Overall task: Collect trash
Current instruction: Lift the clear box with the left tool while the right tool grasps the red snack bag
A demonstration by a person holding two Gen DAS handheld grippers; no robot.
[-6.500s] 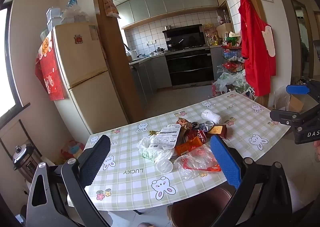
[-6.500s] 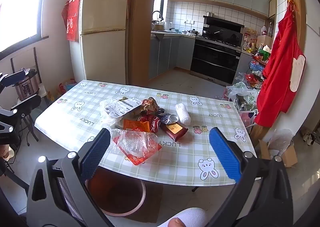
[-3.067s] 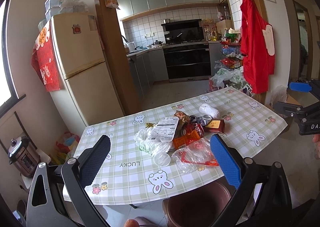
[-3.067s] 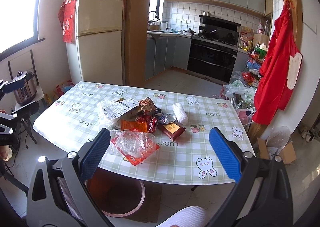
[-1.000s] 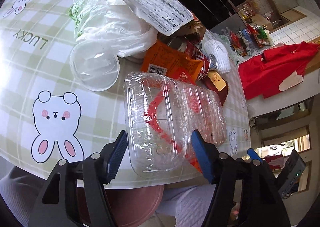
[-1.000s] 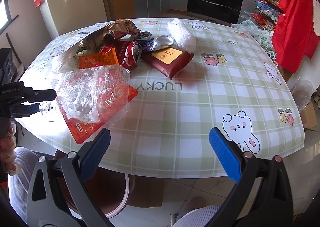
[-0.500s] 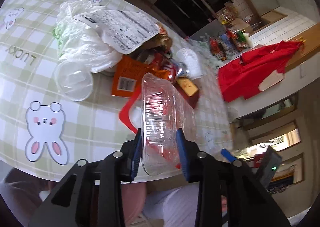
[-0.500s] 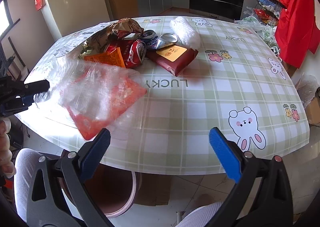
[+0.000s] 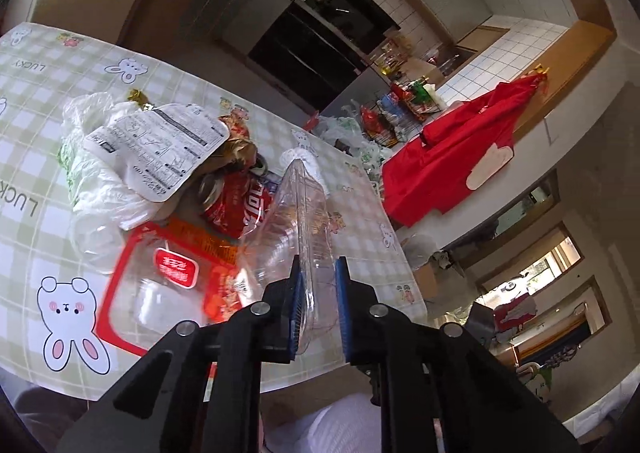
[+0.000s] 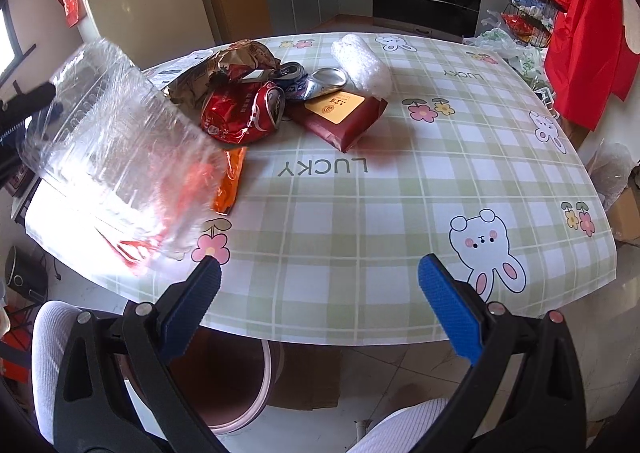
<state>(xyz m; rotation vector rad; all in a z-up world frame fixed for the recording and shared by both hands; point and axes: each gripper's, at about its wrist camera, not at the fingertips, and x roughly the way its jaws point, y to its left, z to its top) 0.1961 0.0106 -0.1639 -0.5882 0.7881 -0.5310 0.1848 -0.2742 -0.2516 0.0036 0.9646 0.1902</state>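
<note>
Left gripper point(image 9: 316, 273) fingers just closed on clear tray point(image 9: 304, 213) — right gripper point(image 10: 320, 281) wide, empty — tablecloth point(image 10: 328, 169) reads "LUCKY".

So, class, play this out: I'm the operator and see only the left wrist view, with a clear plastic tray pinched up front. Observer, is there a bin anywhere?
Observer: Yes, a brown bin stands on the floor under the table's near edge.
Operator: Is the right gripper busy?
Observer: No, the right gripper is open and empty, above that edge.
Operator: What does my tray hide?
Observer: A dark red box with a gold label, lying beside the crushed red can.
</note>
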